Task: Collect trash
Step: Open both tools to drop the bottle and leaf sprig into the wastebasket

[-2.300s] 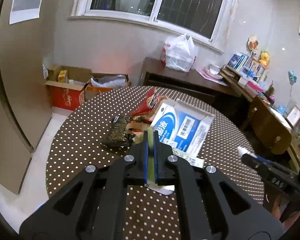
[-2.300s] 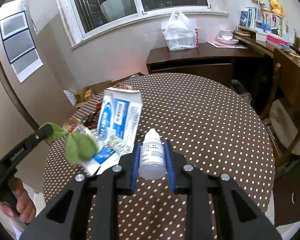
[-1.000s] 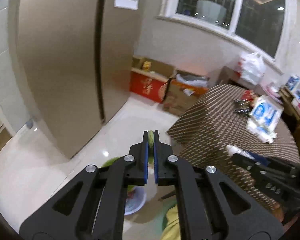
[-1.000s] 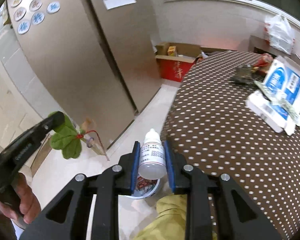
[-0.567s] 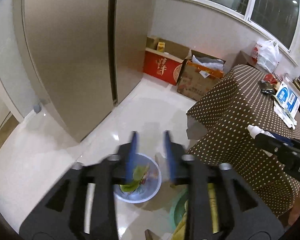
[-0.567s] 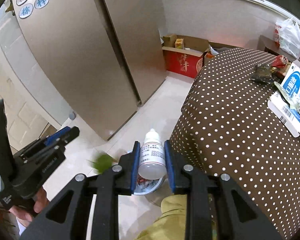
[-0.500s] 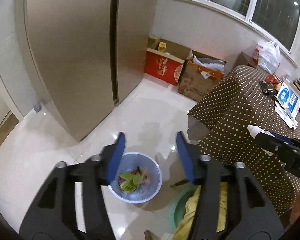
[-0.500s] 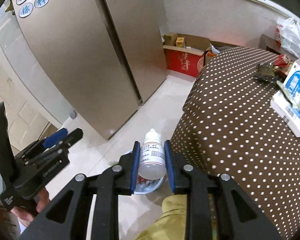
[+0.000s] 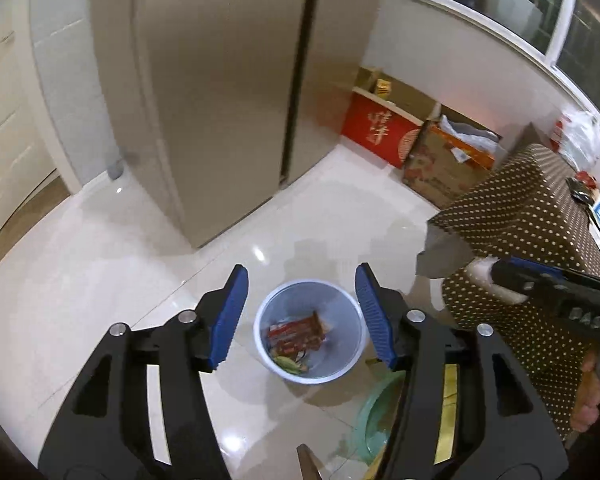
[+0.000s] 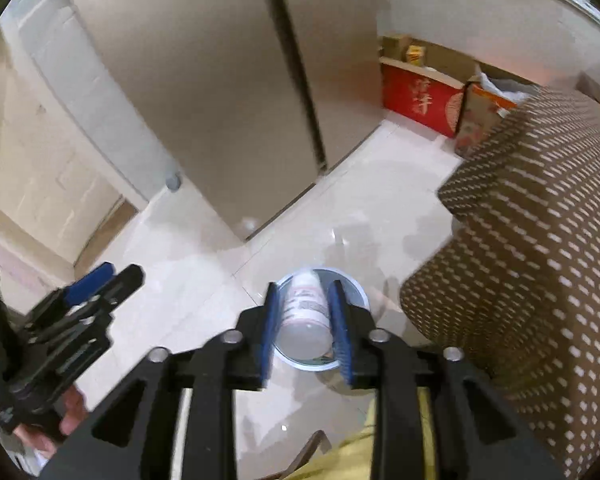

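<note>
A pale round trash bin stands on the tiled floor with a red wrapper and a green leaf inside. My left gripper hangs above it, jaws still opening, nothing between the blue pads. My right gripper points down over the same bin; its jaws are opening, and a blurred white bottle sits loose between them. In the left wrist view the right gripper and the bottle come in from the right. The left gripper shows at lower left.
A table under a brown dotted cloth rises right of the bin, with packets on top. A tall fridge stands behind, and red and brown cardboard boxes line the wall. A green basin lies by the bin.
Both hands sank toward the bin. The left gripper opened and its green leaf dropped into the bin. The right jaws have begun to part around the bottle.
</note>
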A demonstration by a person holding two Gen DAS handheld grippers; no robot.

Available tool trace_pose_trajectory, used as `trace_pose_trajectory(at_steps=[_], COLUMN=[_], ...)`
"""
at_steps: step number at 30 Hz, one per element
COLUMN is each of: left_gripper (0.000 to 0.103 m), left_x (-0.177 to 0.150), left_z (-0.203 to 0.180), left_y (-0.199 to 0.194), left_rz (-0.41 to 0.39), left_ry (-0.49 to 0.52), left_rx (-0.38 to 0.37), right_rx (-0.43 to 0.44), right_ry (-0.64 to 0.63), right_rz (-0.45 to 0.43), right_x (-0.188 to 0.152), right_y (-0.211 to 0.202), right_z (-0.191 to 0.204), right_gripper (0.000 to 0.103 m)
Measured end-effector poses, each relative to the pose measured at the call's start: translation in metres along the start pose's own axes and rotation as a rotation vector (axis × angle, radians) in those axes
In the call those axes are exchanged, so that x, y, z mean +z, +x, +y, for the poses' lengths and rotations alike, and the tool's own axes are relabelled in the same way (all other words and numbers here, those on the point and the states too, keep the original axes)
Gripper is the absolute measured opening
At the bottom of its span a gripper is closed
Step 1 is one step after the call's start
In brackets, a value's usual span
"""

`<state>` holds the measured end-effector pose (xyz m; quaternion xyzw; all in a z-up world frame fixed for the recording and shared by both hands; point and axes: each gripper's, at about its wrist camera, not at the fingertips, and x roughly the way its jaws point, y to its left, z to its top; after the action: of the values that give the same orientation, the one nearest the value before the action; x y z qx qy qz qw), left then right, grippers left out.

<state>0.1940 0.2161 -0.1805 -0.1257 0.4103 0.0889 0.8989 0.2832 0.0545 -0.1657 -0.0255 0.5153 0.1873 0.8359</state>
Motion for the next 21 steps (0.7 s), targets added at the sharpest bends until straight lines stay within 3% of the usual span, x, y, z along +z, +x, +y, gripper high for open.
trace_pose_trajectory(at_steps=[1,6,10,21], left_gripper=[0.057,0.057,0.057,0.064], left_x=[0.0,-0.005,-0.005,0.009], left_z=[0.003,0.012,0.006,-0.06], left_y=[-0.001,-0.002,0.004,-0.017], left_rz=[-0.001,-0.01,0.004,-0.059], left_ry=[-0.007,-0.011,-0.008,0.107], left_rx=[0.004,0.05,0.041,-0.065], right_rx=[-0.037,-0.006,-0.011,0.038], right_ry=[0.008,0.033,0.048,0.183], right_rz=[-0.003,0.033,0.024,-0.152], right_x=[0.001,-0.004,-0.006,-0.036], right_y=[0.006,0.019,0.012,-0.081], right_z=[0.003,-0.002,-0.01,-0.063], right_gripper=[0.075,0.075,0.075,0.075])
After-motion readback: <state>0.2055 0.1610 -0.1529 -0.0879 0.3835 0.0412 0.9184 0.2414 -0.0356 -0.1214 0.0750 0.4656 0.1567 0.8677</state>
